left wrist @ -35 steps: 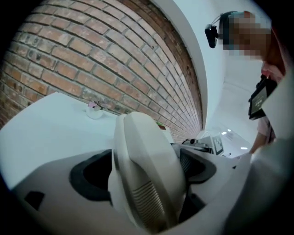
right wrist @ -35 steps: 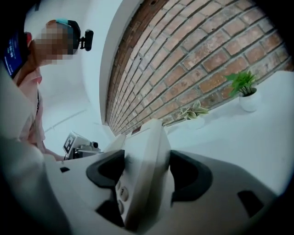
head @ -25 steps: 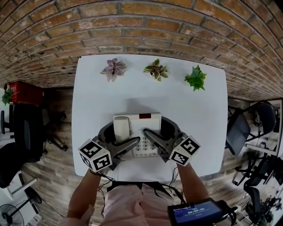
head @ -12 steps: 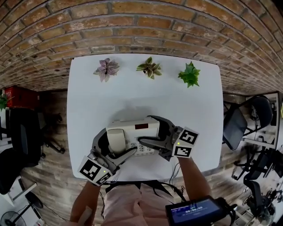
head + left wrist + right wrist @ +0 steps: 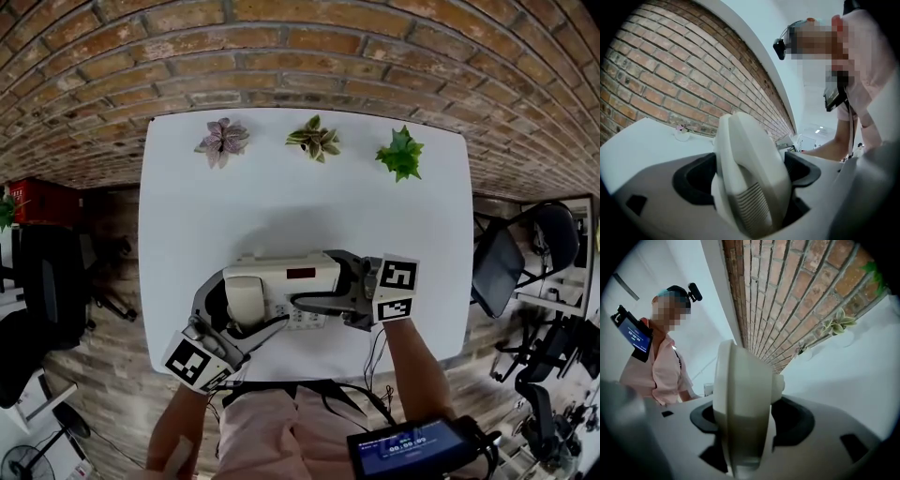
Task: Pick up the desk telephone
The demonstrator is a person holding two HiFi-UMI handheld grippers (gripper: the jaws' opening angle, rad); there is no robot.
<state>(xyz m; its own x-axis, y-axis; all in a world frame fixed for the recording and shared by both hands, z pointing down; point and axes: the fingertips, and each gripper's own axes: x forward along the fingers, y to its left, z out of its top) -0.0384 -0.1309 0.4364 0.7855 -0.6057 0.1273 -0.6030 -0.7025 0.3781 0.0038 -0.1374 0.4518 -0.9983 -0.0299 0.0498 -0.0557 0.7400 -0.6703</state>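
Telephone [image 5: 281,277]: over near half of white table [image 5: 187,206], keypad mostly hidden by jaws; whether it touches the tabletop is unclear. Left gripper [image 5: 248,305] clamps the handset end. Right gripper [image 5: 314,278], jaws just closing, clamps the opposite end.

A white rectangular desk [image 5: 281,202] stands against a red-brown brick wall [image 5: 300,47]. Along its far edge sit three small potted plants in a row, well apart from one another: a pink-and-purple-leaved plant [image 5: 222,141] on the left, a green-and-cream-leaved plant [image 5: 314,141] in the middle and a bright green spiky-leaved plant [image 5: 401,155] on the right. The wooden plank floor [image 5: 103,375] shows on both sides of the desk. On the left are a black office chair [image 5: 47,291] and a red plastic crate [image 5: 47,200]; on the right is another black chair [image 5: 511,267]. A white floor fan [image 5: 23,455] stands in the lower left corner.
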